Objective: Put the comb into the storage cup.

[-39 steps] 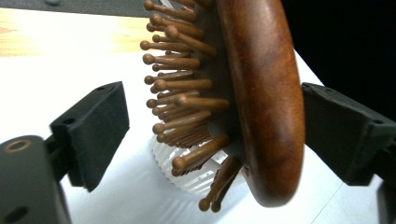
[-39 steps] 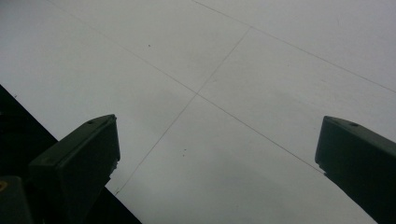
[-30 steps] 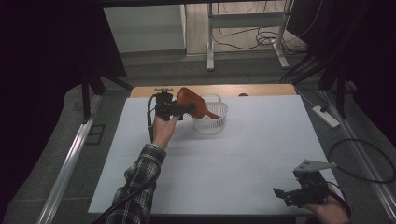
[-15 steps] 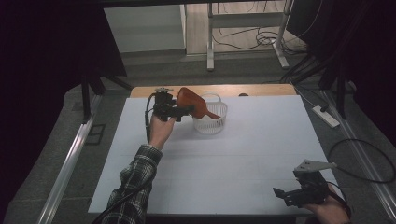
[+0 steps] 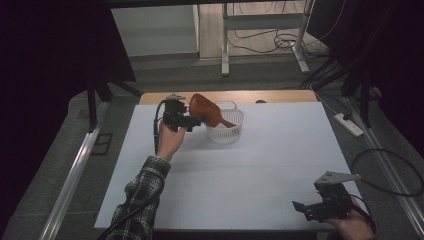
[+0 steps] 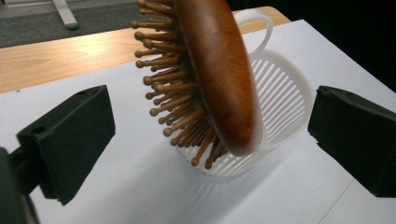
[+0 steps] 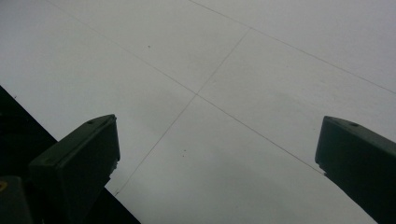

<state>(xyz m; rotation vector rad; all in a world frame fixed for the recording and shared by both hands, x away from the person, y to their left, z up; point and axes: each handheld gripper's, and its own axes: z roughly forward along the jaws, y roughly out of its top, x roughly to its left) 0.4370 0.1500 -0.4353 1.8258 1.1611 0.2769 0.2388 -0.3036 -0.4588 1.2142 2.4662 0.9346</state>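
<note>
A: High view, person's side of the tabletop [image 5: 280,165]. The left gripper [image 5: 197,120] sits at the far end of the white surface, just beside a small white basket [image 5: 226,131]. A brown wooden hairbrush [image 5: 206,107] stands in that basket handle down, its oval head leaning out over the rim toward the gripper.

B: Is the brush held?

A: No. In the left gripper view the black jaws stand wide, one on each side, and they have just been opening. The brush head [image 6: 219,70] lies between them but apart from both pads, its pegs turned toward the left-hand pad [image 6: 70,140]. The slatted wall of the basket [image 6: 285,107] shows behind it.

B: So which step is this?

A: By my reading, the release: the brush has been set into the basket and let go, and it now rests on the rim by its own weight.

B: And the other hand?

A: The right gripper [image 5: 322,209] waits at the near right corner of the tabletop, well apart from the basket. In the right gripper view its jaws are wide with bare white surface [image 7: 224,93] between them.

B: What does the next move call for?

A: Probably drawing the left gripper straight back, keeping the pads clear of the pegs. A brush leaning this far could tip out, or drag the light basket over.
</note>
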